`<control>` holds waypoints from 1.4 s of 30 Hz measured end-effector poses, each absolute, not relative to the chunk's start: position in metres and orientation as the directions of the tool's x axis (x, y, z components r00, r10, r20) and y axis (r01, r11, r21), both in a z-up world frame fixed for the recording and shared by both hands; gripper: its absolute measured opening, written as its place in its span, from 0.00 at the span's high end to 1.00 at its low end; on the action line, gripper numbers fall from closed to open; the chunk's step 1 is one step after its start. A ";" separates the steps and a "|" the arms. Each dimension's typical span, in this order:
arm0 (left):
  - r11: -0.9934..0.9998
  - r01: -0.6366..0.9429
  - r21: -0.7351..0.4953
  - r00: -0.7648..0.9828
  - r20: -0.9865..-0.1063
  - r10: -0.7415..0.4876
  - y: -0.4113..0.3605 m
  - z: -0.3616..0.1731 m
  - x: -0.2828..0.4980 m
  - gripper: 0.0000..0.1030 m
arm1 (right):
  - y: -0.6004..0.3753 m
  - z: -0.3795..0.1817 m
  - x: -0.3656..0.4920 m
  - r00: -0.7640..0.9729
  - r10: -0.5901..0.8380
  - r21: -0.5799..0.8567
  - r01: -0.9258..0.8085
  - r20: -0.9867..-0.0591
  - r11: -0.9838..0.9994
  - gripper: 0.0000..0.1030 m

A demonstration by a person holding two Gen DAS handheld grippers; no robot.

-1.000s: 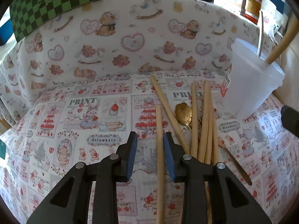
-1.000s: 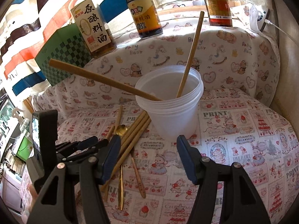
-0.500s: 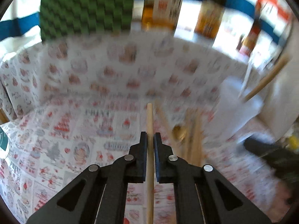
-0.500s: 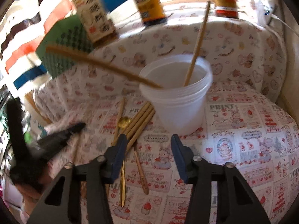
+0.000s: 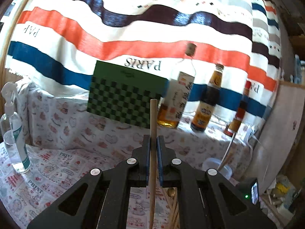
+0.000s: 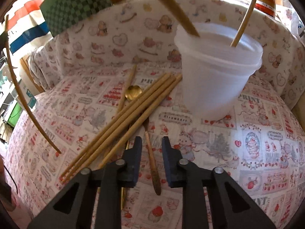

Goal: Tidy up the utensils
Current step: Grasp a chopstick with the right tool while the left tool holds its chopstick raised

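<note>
Left tool (image 5: 153, 159): jaws clamped on one wooden chopstick (image 5: 153, 118), pads pressing both sides. A second ago this tool stood open over the same stick as it lay flat on the patterned bench cloth (image 5: 57, 171). It has since closed and come up; its camera now looks across at the striped backdrop (image 5: 133, 30), the green checkered box (image 5: 124, 103) and three sauce bottles (image 5: 177, 103) rather than down at the bench. The stick is therefore off the bench and in transit. Judgement: next stop is the cup.

Right tool (image 6: 152, 145): jaws have just been closing and now stand narrow but not touching, straddling the thin handle of a dark-tipped utensil (image 6: 152, 164) that lies on the cloth. A gap shows on each side of the handle, so no grip yet. This tool has dropped toward the pile over the last second. Judgement: a second pickup is being set up while the first is carried.

Containers: one translucent white plastic cup (image 6: 219, 72), upright at the far right of the bench, just beyond the pile. It holds two chopsticks leaning against its rim, one tilted left (image 6: 171, 5), one tilted right (image 6: 244, 19). Whether anything else lies inside cannot be told.

Still on the bench: a fanned bundle of chopsticks (image 6: 133, 114) and a gold spoon (image 6: 133, 92), overlapping, tips near the cup base. Sorting is well short of done.
</note>
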State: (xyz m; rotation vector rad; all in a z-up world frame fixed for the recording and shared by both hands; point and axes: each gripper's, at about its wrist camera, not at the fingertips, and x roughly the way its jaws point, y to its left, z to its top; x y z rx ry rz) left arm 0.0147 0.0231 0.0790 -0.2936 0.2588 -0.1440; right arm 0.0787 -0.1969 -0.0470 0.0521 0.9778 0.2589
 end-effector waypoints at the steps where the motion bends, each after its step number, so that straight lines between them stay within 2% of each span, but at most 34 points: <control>1: 0.943 0.099 -0.319 0.959 -0.223 -0.176 0.027 0.079 0.013 0.94 | -0.198 -0.048 0.080 0.537 0.235 0.158 -0.186 -0.810 0.970 0.86; 12: 0.946 0.023 -0.322 0.969 -0.226 -0.100 0.037 0.070 0.016 0.94 | -0.194 -0.049 0.075 0.522 0.214 0.131 -0.191 -0.826 0.973 0.96; 26: 0.923 0.017 -0.384 0.967 -0.229 -0.113 0.050 0.067 0.017 0.94 | -0.234 -0.037 0.000 0.484 0.192 0.114 -0.187 -0.854 0.976 0.96; 29: 0.919 0.018 -0.394 0.966 -0.231 -0.118 0.052 0.067 0.018 0.94 | -0.236 -0.031 -0.007 0.499 0.176 0.087 -0.197 -0.849 0.977 0.95; 32: 0.919 0.020 -0.394 0.966 -0.229 -0.119 0.051 0.067 0.017 0.94 | -0.231 -0.025 0.001 0.520 0.155 0.069 -0.180 -0.840 0.981 0.80; 38: 0.925 0.008 -0.379 0.964 -0.243 -0.108 0.051 0.065 0.020 0.94 | -0.239 -0.028 0.031 0.505 0.170 0.126 -0.121 -0.846 0.985 0.80; 42: 0.925 0.005 -0.379 0.963 -0.247 -0.106 0.051 0.065 0.021 0.94 | -0.242 -0.032 0.046 0.489 0.229 0.188 -0.134 -0.841 0.973 0.82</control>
